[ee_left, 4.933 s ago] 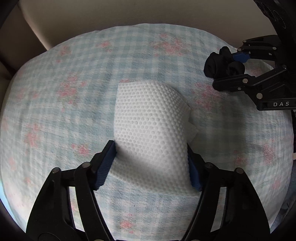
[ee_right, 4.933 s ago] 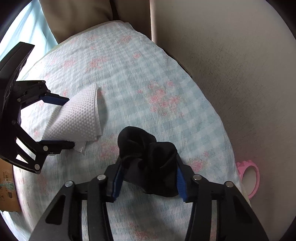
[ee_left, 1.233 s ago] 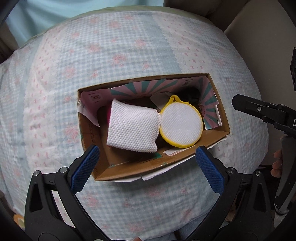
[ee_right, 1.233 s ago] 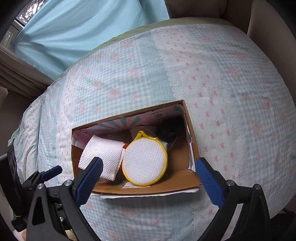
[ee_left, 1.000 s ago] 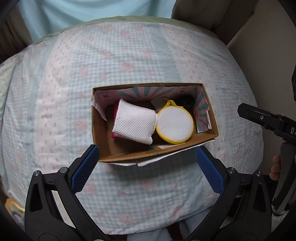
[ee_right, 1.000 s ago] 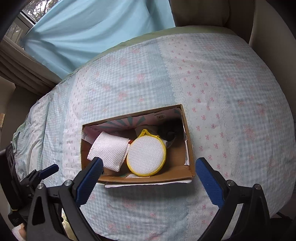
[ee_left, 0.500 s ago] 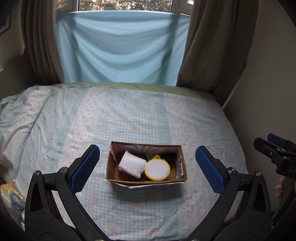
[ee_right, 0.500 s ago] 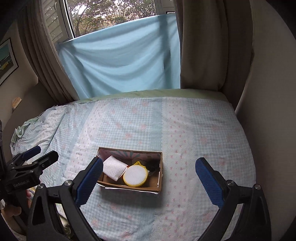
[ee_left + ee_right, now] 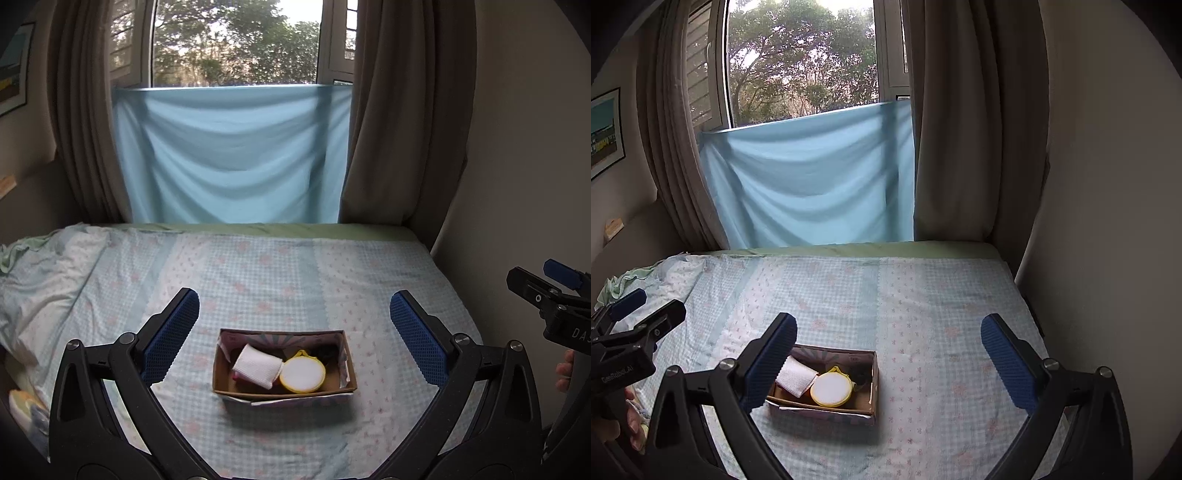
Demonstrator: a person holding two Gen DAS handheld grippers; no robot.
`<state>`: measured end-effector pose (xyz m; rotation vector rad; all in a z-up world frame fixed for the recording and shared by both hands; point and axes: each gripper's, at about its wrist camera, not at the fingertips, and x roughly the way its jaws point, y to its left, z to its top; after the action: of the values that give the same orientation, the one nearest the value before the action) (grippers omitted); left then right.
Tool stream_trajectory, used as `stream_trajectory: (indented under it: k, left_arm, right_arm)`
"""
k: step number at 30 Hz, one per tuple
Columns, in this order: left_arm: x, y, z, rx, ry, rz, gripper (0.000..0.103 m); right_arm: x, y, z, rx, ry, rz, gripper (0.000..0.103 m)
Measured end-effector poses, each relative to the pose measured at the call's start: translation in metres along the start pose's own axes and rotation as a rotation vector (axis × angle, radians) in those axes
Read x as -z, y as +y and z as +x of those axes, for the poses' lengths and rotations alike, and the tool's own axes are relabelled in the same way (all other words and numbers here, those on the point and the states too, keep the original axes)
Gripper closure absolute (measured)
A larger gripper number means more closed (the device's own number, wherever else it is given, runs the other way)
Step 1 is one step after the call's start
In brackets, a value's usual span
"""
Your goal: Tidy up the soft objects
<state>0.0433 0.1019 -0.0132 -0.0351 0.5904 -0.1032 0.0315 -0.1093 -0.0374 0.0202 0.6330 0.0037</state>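
A cardboard box (image 9: 284,391) stands on the bed (image 9: 258,280); it also shows in the right wrist view (image 9: 873,384). Inside lie a folded white cloth (image 9: 257,365), a round white pad with a yellow rim (image 9: 302,376) and a dark object (image 9: 327,351) at the back right. The cloth (image 9: 796,376) and pad (image 9: 831,392) show in the right wrist view too. My left gripper (image 9: 295,332) is open and empty, held well back from the box. My right gripper (image 9: 888,354) is open and empty, also held back above the bed.
A light blue sheet (image 9: 232,155) hangs over the window between brown curtains (image 9: 402,118). A wall (image 9: 1108,221) runs along the bed's right side. Rumpled bedding (image 9: 44,266) lies at the left. The right gripper (image 9: 554,295) shows at the left view's right edge.
Both grippers have pulled up and back from the box, so the window and curtains now show. Earlier the left let go of the white cloth and the right of a black item.
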Motion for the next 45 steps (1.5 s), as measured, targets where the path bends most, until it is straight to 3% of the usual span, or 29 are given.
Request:
stream_trajectory:
  k: [19, 45]
  left_arm:
    - [0.0017, -0.0073, -0.0032, 0.01, -0.021, 0.011, 0.0]
    - [0.0027, -0.0054, 0.0027, 0.001, -0.027, 0.021, 0.0]
  right_arm:
    - [0.002, -0.0043, -0.0102, 0.029, -0.037, -0.001, 0.003]
    - [-0.0036, -0.0012, -0.0027, 0.035, -0.025, -0.004, 0.003]
